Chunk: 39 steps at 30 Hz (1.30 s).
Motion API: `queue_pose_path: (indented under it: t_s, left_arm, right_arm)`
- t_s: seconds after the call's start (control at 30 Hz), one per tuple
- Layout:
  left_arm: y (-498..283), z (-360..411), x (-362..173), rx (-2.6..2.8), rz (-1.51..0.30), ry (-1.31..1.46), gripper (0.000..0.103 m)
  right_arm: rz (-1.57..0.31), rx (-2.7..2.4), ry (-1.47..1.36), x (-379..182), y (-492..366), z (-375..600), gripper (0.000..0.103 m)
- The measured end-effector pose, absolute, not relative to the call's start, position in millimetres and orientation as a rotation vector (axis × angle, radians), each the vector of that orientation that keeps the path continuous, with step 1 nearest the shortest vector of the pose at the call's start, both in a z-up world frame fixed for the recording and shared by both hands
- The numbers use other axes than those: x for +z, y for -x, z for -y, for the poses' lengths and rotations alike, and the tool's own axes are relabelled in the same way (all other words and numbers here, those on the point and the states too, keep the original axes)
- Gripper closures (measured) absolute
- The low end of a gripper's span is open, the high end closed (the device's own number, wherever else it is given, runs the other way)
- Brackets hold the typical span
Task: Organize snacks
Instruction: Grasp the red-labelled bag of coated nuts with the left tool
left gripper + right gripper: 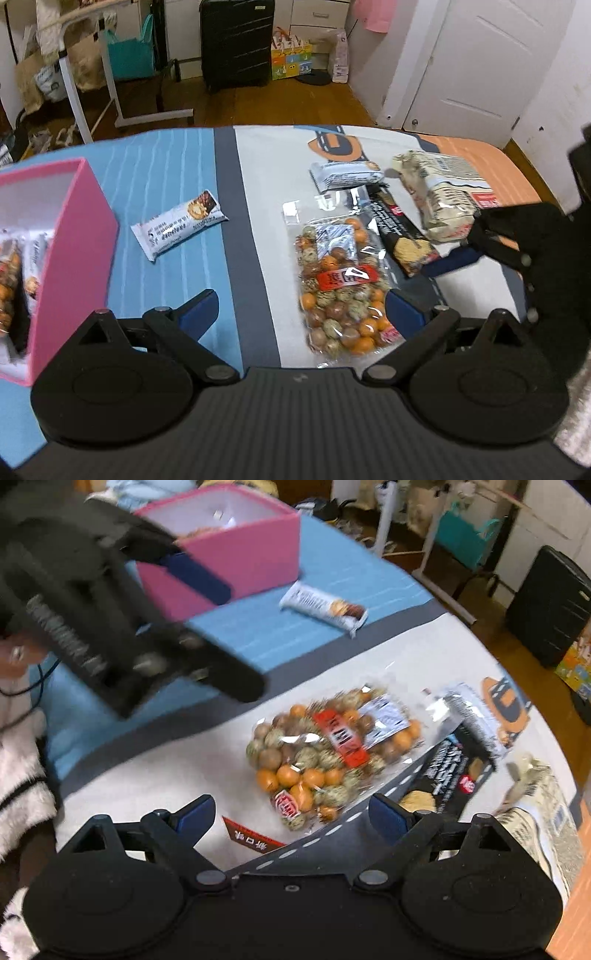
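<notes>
Below, the nut bag (332, 753) lies just ahead of the right tool (291, 812), spread wide and empty.

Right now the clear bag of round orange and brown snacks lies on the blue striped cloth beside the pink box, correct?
Not quite. The clear bag of round snacks lies on the white part of the cloth, away from the pink box, as the left wrist view shows.
</notes>
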<state>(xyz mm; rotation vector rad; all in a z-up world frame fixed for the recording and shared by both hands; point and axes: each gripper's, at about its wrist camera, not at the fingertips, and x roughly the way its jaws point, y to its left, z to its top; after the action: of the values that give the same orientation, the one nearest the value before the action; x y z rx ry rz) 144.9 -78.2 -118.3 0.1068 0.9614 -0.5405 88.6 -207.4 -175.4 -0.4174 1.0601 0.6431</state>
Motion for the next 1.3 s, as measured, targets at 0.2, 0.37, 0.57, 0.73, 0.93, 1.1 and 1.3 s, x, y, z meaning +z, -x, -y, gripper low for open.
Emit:
queue_pose_path:
  t_s: [0.2,0.37,0.57,0.73,0.93,1.1,1.3]
  left_arm:
    - [-159,73,-153,-0.582,-1.028,-0.040,0.005]
    - [-177,71,-176,-0.609,-1.157,0.063,0.008]
    - [-187,76,-200,-0.628,-1.160,0.090,0.009]
    - [-186,79,-204,-0.642,-1.125,0.099,0.023]
    - [-192,80,-212,-0.707,-1.179,0.244,0.048]
    - [-191,83,-214,-0.701,-1.191,0.274,0.048]
    - [-190,82,-216,-0.693,-1.191,0.282,0.048]
  right_arm:
    - [-1.135,0.597,0.263,-197,-105,221,0.015]
    - [-1.103,0.579,0.185,-208,-113,234,0.018]
    - [-1.071,0.602,0.211,-214,-114,230,0.018]
    - [-1.059,0.601,0.214,-216,-117,229,0.017]
    - [-1.078,0.610,0.219,-220,-120,223,0.014]
    - [-1.086,0.619,0.259,-225,-119,216,0.007]
    - [-1.089,0.582,0.274,-235,-124,205,0.000]
